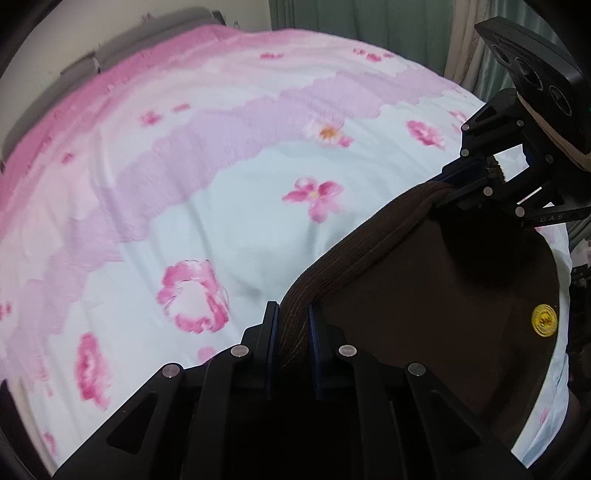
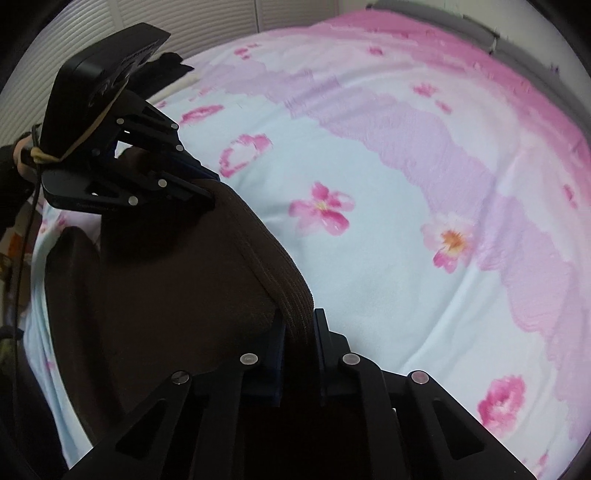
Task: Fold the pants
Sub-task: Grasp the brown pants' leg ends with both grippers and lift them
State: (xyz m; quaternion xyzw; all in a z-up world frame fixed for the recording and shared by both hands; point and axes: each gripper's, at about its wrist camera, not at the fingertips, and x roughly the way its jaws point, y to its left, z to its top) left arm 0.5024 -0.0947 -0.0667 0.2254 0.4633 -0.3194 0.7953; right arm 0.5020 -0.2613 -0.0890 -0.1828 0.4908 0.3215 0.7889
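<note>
Left claw [image 1: 293, 325] pinching the ribbed waistband [image 1: 354, 254] of the brown pants [image 1: 424, 302], both blue pads pressing the band at one end. Right claw [image 2: 299, 328] pinching the same waistband at its other end, likewise closed tight on the cloth. Each claw also showing in the other's view: right claw high at the right edge of the left wrist view, gripping the far corner of the band; left claw [image 2: 210, 192] high at the left of the right wrist view, doing the same.

Waistband stretching between the two claws in a sagging line, ridges running along its length. Rest of the pants spreading back from the band toward the near edge of the bed, dark and mostly smooth, lying on the bedspread [image 1: 229, 206]. Round yellow badge [image 1: 543, 319] sitting on the brown cloth near the bed's edge.

Bedspread pale blue with pink flowers, turning to lilac and pink bands farther off, lightly wrinkled. Grey bed frame [image 1: 74, 70] edging the far side. Green curtain [image 1: 369, 26] hanging beyond the bed in the left wrist view; white slatted door [image 2: 147, 14] standing beyond it in the right wrist view. A hand in a dark sleeve [image 2: 22, 162] gripping the left claw's handle, a thin black cable [image 2: 26, 240] trailing down beside it.
</note>
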